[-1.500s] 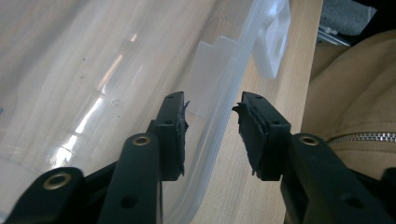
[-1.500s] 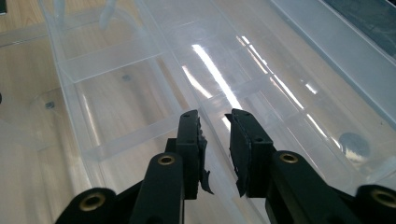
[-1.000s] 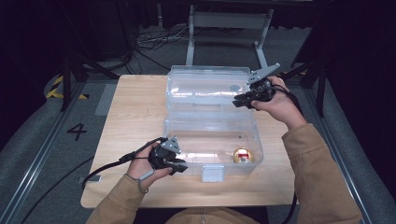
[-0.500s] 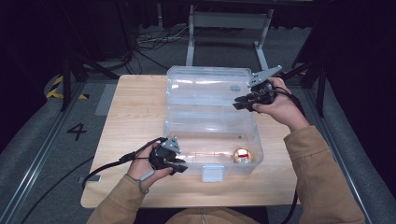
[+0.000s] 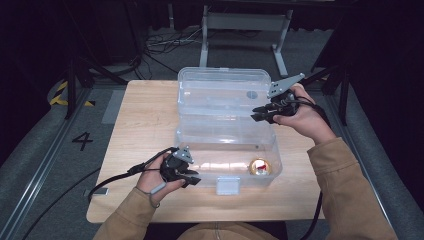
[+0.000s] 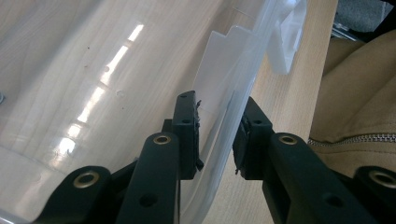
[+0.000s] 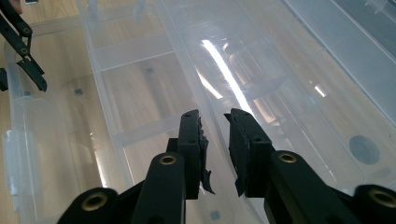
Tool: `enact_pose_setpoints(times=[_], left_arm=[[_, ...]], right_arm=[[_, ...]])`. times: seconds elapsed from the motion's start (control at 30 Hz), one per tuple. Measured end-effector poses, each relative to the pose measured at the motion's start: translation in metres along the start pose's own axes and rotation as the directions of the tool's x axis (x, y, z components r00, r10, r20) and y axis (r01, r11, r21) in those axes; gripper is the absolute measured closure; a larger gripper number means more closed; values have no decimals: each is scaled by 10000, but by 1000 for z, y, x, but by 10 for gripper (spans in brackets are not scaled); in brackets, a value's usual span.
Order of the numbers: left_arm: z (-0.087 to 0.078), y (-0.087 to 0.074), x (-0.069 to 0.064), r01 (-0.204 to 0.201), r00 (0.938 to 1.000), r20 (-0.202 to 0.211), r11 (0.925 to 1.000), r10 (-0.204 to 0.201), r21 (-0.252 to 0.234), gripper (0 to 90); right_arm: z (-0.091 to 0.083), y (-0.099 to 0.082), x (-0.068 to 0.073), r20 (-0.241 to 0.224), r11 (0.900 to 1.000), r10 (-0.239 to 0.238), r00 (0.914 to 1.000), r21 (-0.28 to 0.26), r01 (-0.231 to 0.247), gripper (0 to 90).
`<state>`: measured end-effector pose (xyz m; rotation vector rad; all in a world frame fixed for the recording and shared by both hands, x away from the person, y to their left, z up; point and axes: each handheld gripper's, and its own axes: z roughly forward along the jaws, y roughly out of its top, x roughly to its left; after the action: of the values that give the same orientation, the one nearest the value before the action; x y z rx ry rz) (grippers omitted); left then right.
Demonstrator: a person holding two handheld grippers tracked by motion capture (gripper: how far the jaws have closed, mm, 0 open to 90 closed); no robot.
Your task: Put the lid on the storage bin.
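Little change vs a second ago: both hands hold position, round red-and-gold item [image 5: 260,166] same spot in the clear box [image 5: 227,132], front right corner. Left gripper [image 6: 215,135] straddles the box's front wall, jaws slightly apart, not pinching. Right gripper [image 7: 215,140] over the open lid [image 5: 220,90], jaws apart, nothing between them.

Light wooden table [image 5: 145,125], rounded corners, standing on grey floor. One thing rests directly on it: a clear plastic box [image 5: 225,150], lid swung open toward the far edge. Box sits right of centre; left part of tabletop bare wood.
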<state>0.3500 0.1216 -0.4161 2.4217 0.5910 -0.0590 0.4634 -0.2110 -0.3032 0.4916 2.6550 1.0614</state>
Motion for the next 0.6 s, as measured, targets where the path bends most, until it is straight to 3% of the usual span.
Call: enact_pose_setpoints(times=[0.6], left_arm=[[0,0,0,114,9999,-51,9999,-114,1,729]], right_arm=[[-8,-3,15,-45,9995,-316,9995,44,316,750]])
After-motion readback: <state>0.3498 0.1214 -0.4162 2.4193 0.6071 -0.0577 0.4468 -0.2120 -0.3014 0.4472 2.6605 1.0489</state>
